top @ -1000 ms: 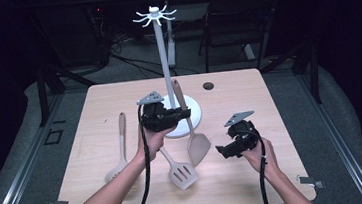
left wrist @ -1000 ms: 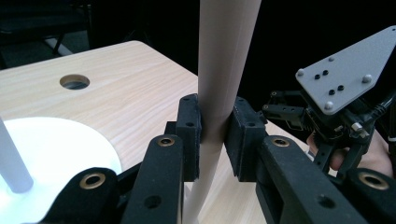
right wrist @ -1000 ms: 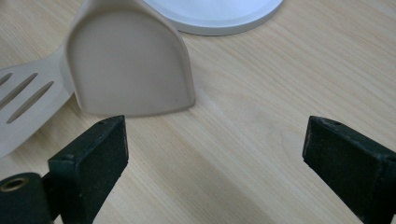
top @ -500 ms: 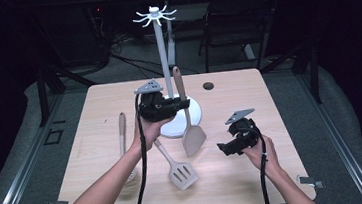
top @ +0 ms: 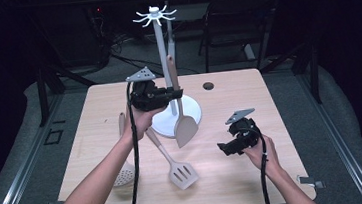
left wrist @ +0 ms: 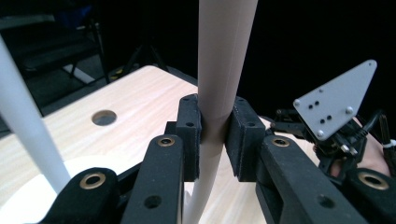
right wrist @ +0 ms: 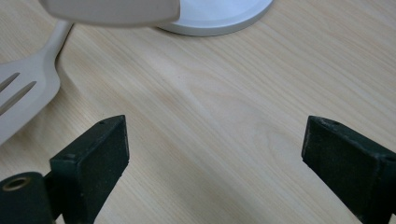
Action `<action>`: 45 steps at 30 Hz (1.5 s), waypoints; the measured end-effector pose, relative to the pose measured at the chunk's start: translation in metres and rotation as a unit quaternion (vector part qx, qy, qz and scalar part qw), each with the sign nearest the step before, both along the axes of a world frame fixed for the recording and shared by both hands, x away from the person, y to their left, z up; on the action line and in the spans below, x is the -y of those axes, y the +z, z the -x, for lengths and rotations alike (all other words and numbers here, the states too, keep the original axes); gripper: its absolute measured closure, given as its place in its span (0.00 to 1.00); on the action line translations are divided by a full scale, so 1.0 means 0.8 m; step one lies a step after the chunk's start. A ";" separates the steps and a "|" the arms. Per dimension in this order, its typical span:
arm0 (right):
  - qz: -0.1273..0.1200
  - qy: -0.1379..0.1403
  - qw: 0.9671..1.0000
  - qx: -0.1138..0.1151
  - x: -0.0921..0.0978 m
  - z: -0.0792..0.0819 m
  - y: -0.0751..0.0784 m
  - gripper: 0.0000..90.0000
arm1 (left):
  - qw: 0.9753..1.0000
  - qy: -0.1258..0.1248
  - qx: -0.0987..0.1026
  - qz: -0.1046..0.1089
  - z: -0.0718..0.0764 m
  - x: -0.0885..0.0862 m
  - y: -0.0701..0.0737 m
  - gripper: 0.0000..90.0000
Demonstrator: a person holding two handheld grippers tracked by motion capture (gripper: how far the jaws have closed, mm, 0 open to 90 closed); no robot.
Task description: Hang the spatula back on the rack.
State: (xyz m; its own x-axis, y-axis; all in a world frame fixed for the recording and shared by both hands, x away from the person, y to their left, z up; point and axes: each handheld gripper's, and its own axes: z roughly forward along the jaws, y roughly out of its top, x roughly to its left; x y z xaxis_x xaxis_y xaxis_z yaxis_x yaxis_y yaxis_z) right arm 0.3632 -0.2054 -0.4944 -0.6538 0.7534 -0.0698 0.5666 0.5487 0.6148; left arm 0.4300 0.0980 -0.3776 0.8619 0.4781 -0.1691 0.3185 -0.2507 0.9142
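Observation:
My left gripper (top: 172,94) is shut on the handle of a beige solid spatula (top: 185,129), which hangs blade-down above the table just in front of the white hook stand (top: 163,53). In the left gripper view the pads clamp the spatula handle (left wrist: 219,70) at the left gripper (left wrist: 215,128), with the stand's pole (left wrist: 25,121) close by at the left. My right gripper (top: 225,148) hovers low over the table at the right, open and holding nothing. In the right gripper view the right gripper (right wrist: 215,144) stands wide apart over bare wood.
A slotted spatula (top: 176,166) lies on the table in front of the stand's round base (top: 194,115). A skimmer spoon (top: 123,174) lies partly under the left forearm. A small hole (top: 208,86) sits near the table's far edge. The stand's hooks (top: 154,16) are high above.
My left gripper has lifted the solid spatula higher and carried it farther back, closer to the stand's pole. The right gripper has barely moved.

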 end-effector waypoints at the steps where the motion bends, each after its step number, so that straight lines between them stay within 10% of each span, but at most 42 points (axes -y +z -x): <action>1: 0.000 0.000 1.000 0.000 0.000 0.000 0.000 0.08 | 1.000 0.001 0.002 0.002 -0.002 -0.001 0.003 0.85; 45: 0.003 0.007 1.000 -0.007 -0.002 -0.005 -0.006 0.09 | 1.000 -0.014 0.000 -0.022 -0.060 -0.007 0.069 0.85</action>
